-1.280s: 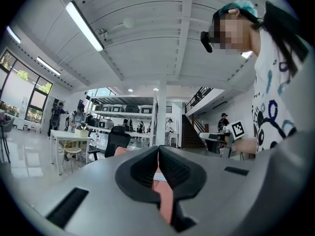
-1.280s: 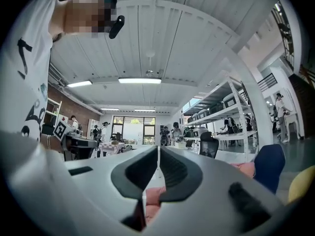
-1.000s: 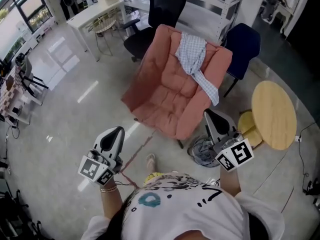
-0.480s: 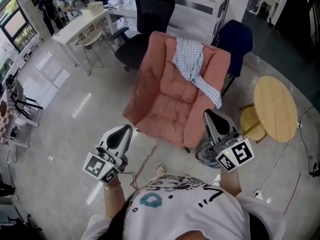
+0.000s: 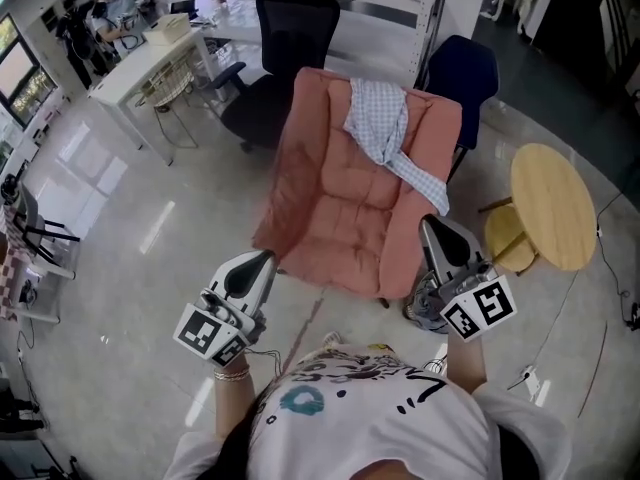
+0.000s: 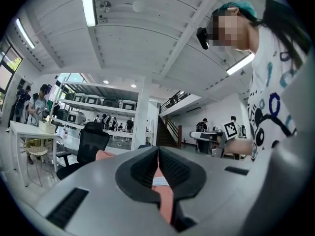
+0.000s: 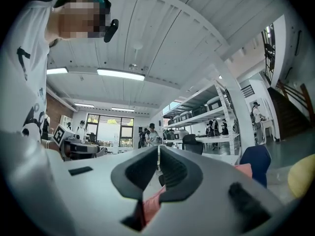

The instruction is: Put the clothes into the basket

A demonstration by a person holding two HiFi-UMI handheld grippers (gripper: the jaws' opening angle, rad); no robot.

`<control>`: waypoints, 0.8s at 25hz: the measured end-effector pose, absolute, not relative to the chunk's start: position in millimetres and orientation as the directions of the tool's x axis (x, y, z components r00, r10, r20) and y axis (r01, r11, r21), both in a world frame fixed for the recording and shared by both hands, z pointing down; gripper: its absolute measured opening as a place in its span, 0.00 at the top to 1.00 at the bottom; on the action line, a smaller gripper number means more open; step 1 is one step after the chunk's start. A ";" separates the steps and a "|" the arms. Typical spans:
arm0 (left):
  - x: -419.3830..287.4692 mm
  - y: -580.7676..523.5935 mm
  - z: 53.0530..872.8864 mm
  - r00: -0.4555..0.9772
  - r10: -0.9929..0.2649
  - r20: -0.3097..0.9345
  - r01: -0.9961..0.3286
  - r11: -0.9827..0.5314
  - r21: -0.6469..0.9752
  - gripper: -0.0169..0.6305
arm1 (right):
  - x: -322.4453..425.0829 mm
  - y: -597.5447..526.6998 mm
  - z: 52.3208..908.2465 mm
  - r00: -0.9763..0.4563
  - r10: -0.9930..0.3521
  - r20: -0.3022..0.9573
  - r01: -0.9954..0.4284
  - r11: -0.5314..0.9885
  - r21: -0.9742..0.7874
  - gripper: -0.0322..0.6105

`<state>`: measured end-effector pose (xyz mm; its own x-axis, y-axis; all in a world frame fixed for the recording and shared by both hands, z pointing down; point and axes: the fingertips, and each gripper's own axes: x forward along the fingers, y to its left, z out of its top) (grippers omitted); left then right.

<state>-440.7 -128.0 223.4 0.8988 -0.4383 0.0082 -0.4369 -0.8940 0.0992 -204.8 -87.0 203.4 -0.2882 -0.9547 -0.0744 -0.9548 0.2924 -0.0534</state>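
A blue-and-white checked shirt [image 5: 383, 126] hangs over the back of a salmon-pink armchair [image 5: 340, 203]. In the left gripper view a sliver of the shirt [image 6: 158, 181] and the pink chair shows behind the jaws. A round basket [image 5: 424, 305] holding grey cloth stands on the floor by the chair's right front corner, partly hidden by my right gripper. My left gripper [image 5: 262, 257] [image 6: 158, 149] is shut and empty, held level short of the chair's front left. My right gripper [image 5: 429, 224] [image 7: 158, 149] is also shut and empty, beside the chair's right arm.
A round wooden table [image 5: 549, 205] and a yellow stool [image 5: 508, 240] stand to the right. A dark blue chair [image 5: 461, 74] and a black office chair [image 5: 283, 30] are behind the armchair. A white desk [image 5: 140, 60] with people nearby is at the far left.
The person has stepped toward the armchair, so it and the shirt sit closer and more central. Both grippers travelled along with the person and stayed shut.
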 end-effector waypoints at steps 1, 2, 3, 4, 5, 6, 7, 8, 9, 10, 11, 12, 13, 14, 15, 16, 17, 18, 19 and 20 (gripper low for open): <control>-441.9 -131.4 224.9 0.901 -0.434 0.007 -0.433 -0.896 0.101 0.95 | -206.6 -88.1 205.2 -0.281 -0.957 -0.070 -0.957 0.285 -0.055 0.90; -442.8 -135.1 226.7 0.902 -0.433 0.009 -0.431 -0.896 0.105 0.95 | -208.4 -89.1 207.1 -0.277 -0.959 -0.063 -0.958 0.280 -0.058 0.90; -443.1 -139.0 228.3 0.902 -0.431 0.012 -0.430 -0.896 0.110 0.95 | -209.8 -90.4 208.8 -0.275 -0.960 -0.053 -0.959 0.278 -0.060 0.90; -442.4 -142.6 229.8 0.903 -0.429 0.015 -0.428 -0.896 0.116 0.95 | -210.5 -91.9 210.3 -0.273 -0.961 -0.041 -0.959 0.276 -0.059 0.90; -441.1 -145.3 231.5 0.905 -0.426 0.018 -0.424 -0.897 0.123 0.95 | -210.4 -93.4 212.0 -0.272 -0.962 -0.030 -0.960 0.273 -0.058 0.90; -439.7 -147.2 234.0 0.907 -0.422 0.022 -0.421 -0.898 0.131 0.95 | -209.5 -94.9 214.1 -0.270 -0.963 -0.021 -0.961 0.270 -0.058 0.90; -438.5 -148.9 237.5 0.908 -0.418 0.026 -0.417 -0.898 0.139 0.95 | -208.4 -96.7 216.4 -0.267 -0.964 -0.016 -0.962 0.267 -0.060 0.90; -437.3 -151.0 241.5 0.909 -0.415 0.031 -0.415 -0.898 0.146 0.95 | -207.1 -98.9 218.9 -0.264 -0.964 -0.013 -0.962 0.264 -0.064 0.90; -435.8 -153.5 245.4 0.910 -0.414 0.037 -0.414 -0.897 0.152 0.95 | -205.6 -101.5 221.3 -0.262 -0.965 -0.012 -0.963 0.262 -0.069 0.90; -433.6 -156.5 248.4 0.910 -0.412 0.043 -0.413 -0.897 0.158 0.95 | -203.8 -104.8 223.5 -0.261 -0.965 -0.010 -0.963 0.261 -0.074 0.90; -430.6 -159.5 249.9 0.911 -0.409 0.046 -0.411 -0.897 0.163 0.95 | -201.8 -108.9 225.4 -0.261 -0.965 -0.007 -0.962 0.261 -0.078 0.90; -426.8 -162.6 250.3 0.913 -0.405 0.047 -0.407 -0.898 0.166 0.95 | -199.4 -114.0 227.2 -0.264 -0.965 -0.002 -0.961 0.263 -0.081 0.90; -422.7 -165.7 250.5 0.915 -0.402 0.047 -0.404 -0.900 0.166 0.95 | -196.6 -119.7 229.1 -0.267 -0.964 0.002 -0.960 0.266 -0.083 0.90; -418.6 -169.2 251.3 0.916 -0.399 0.048 -0.401 -0.901 0.165 0.95 | -193.1 -125.9 231.2 -0.271 -0.963 0.004 -0.959 0.269 -0.085 0.90; -414.5 -173.4 253.0 0.916 -0.399 0.051 -0.402 -0.901 0.163 0.95 | -189.0 -132.3 233.1 -0.273 -0.962 0.002 -0.958 0.272 -0.088 0.90; -410.4 -178.4 254.9 0.915 -0.401 0.055 -0.404 -0.900 0.162 0.95 | -184.4 -139.0 234.3 -0.274 -0.962 -0.002 -0.958 0.273 -0.090 0.90; -406.1 -184.1 256.4 0.913 -0.403 0.058 -0.407 -0.899 0.162 0.95 | -179.6 -146.0 234.3 -0.275 -0.962 -0.009 -0.957 0.274 -0.091 0.90; -401.6 -190.4 257.1 0.913 -0.404 0.059 -0.409 -0.898 0.162 0.95 | -175.1 -153.0 233.2 -0.276 -0.961 -0.015 -0.957 0.276 -0.092 0.90; -397.1 -197.0 257.0 0.912 -0.405 0.058 -0.409 -0.898 0.163 0.95 | -170.9 -159.9 231.5 -0.277 -0.961 -0.020 -0.956 0.278 -0.093 0.90; -392.3 -204.0 256.0 0.913 -0.404 0.056 -0.408 -0.898 0.163 0.95 | -166.8 -166.6 229.6 -0.280 -0.960 -0.024 -0.955 0.281 -0.093 0.90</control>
